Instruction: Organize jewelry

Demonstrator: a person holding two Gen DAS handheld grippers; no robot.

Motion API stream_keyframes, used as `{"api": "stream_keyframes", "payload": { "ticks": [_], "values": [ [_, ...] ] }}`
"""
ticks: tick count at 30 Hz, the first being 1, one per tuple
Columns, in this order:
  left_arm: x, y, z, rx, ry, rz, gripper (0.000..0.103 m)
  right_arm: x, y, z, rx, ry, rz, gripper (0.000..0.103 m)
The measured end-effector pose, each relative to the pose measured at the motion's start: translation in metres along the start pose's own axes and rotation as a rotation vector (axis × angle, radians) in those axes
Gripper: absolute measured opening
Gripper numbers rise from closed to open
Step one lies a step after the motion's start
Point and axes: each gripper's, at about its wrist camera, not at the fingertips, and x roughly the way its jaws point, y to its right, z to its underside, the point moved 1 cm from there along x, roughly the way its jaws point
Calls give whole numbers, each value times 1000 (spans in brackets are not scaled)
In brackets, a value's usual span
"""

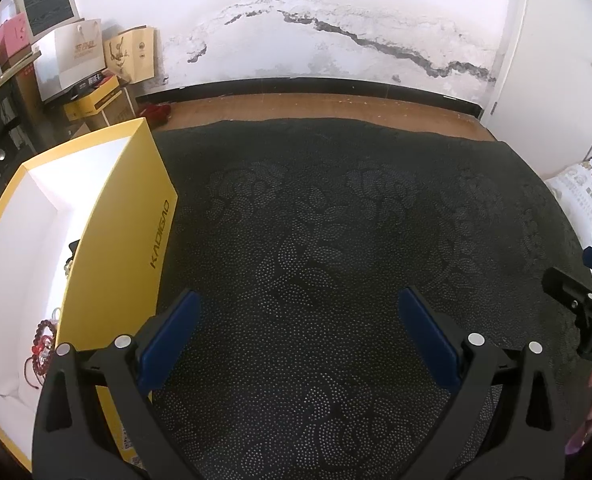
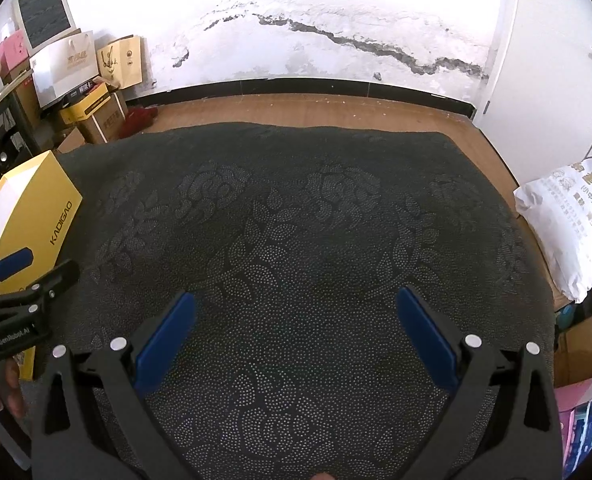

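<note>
Currently both grippers, left gripper (image 1: pixel 298 336) and right gripper (image 2: pixel 296 332), hover spread and empty over the dark dotted floral cloth (image 1: pixel 336 240). Red bead bracelets (image 1: pixel 42 340) already lie inside the open yellow cardboard box (image 1: pixel 124 240) at left, probably the collecting spot.

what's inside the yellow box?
Left wrist view: yellow box has a white interior holding red bead bracelets and a dark item by the near wall. The left gripper covers the lower corner.

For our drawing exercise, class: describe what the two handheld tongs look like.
Both the left tongs and the right tongs have matte black angular frames, flat blue finger pads and round silver pivot bolts. The left tongs' body carries small white lettering, seen from the right wrist. No cables or sleeves show.
</note>
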Motion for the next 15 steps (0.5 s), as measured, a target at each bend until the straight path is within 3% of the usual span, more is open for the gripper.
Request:
{"api": "stream_keyframes", "payload": {
  "ticks": [15],
  "values": [
    [1,7,-1,14,0,5,97,-2,4,0,13,2,-2,97]
  ]
}}
